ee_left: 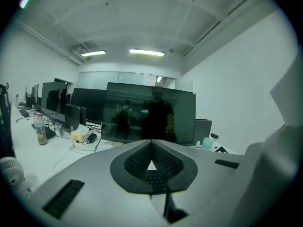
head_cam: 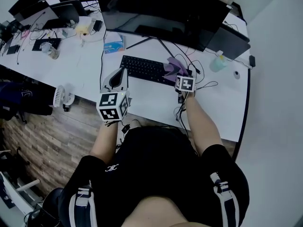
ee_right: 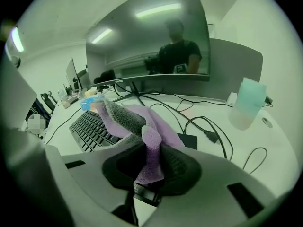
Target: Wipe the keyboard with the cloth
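A black keyboard (head_cam: 144, 69) lies on the white desk (head_cam: 208, 109) in front of a large dark monitor (head_cam: 170, 11). My right gripper (head_cam: 180, 73) is shut on a purple cloth (head_cam: 174, 68), held over the keyboard's right end. In the right gripper view the cloth (ee_right: 142, 136) hangs from between the jaws, with the keyboard (ee_right: 92, 130) to the left below it. My left gripper (head_cam: 122, 74) hovers at the keyboard's near left corner, shut with nothing in it. In the left gripper view its tips (ee_left: 152, 145) meet, and a few keys (ee_left: 154, 178) show through the gap.
Black cables (head_cam: 199, 77) trail across the desk right of the keyboard. A pale translucent bottle (head_cam: 218, 62) stands at the back right, a blue tissue pack (head_cam: 114, 45) at the back left. A small white fan (head_cam: 60, 96) sits at the desk's left front edge.
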Demonstrator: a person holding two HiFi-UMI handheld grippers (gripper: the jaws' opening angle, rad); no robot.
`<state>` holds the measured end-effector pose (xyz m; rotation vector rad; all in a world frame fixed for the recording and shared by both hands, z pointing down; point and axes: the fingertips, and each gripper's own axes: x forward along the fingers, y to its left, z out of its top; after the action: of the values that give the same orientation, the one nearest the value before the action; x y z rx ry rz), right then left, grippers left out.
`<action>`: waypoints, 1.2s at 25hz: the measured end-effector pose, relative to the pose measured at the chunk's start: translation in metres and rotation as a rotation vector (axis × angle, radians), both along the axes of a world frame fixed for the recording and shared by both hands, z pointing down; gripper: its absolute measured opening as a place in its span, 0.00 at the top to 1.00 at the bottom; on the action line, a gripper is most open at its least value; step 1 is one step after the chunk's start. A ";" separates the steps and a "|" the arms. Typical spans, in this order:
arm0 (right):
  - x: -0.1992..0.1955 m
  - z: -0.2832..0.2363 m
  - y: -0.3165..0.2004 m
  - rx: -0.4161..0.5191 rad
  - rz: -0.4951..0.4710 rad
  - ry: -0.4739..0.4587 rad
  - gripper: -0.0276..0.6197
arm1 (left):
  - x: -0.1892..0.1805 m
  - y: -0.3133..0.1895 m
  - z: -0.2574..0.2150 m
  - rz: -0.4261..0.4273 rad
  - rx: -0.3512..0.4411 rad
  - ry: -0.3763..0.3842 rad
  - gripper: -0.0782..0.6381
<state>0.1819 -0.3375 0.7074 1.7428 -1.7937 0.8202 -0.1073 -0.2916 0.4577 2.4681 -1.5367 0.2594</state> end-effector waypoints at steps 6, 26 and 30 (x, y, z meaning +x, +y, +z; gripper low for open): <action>0.030 0.000 0.015 0.018 0.023 -0.022 0.79 | 0.030 0.001 -0.002 0.018 0.006 -0.005 0.87; 0.028 0.015 0.057 0.020 -0.058 0.024 0.79 | 0.054 0.010 0.003 0.025 -0.005 -0.034 0.87; 0.018 0.016 0.057 0.000 -0.122 0.061 0.79 | 0.046 0.011 0.003 0.017 -0.006 -0.037 0.87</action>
<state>0.1998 -0.2802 0.7237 1.6230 -1.8391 0.7098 -0.0613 -0.2804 0.4607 2.4863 -1.5276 0.3130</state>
